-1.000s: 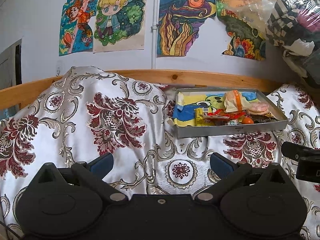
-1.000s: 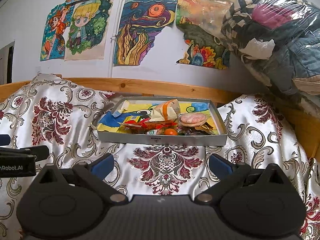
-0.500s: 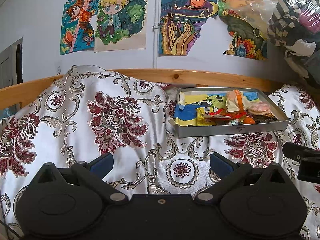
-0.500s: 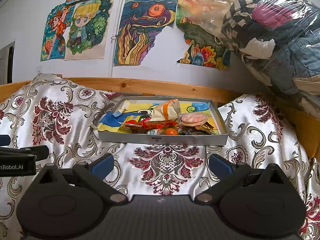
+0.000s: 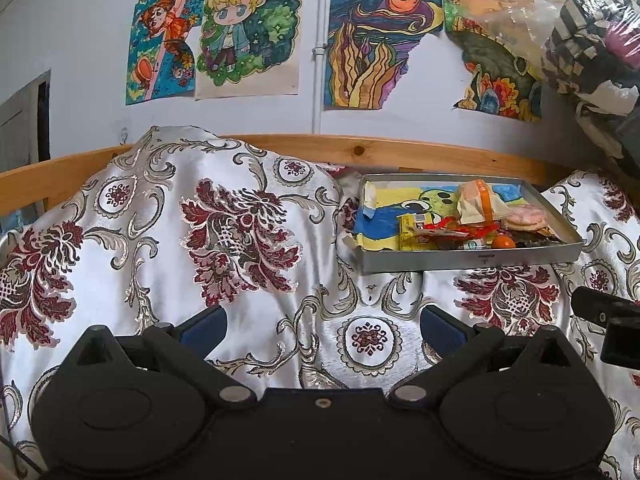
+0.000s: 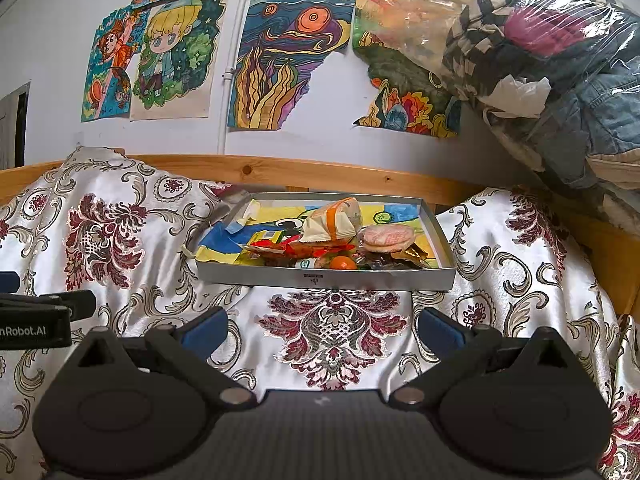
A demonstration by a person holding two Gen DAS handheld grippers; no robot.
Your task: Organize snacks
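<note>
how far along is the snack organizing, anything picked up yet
Nothing looks done yet. The snacks, including a small orange, a round pink-wrapped cake and a white-and-orange packet, lie jumbled in the grey tray on the patterned cloth. Both the left tongs and right tongs are open, empty and short of the tray. All sorting remains.

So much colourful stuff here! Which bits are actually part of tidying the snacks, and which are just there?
Part of the job:
grey tray
white-and-orange snack packet
pink round wafer
small orange fruit
yellow packet

Just there:
floral bedspread
wall drawings
plastic bag of clothes
wooden bed rail
</note>
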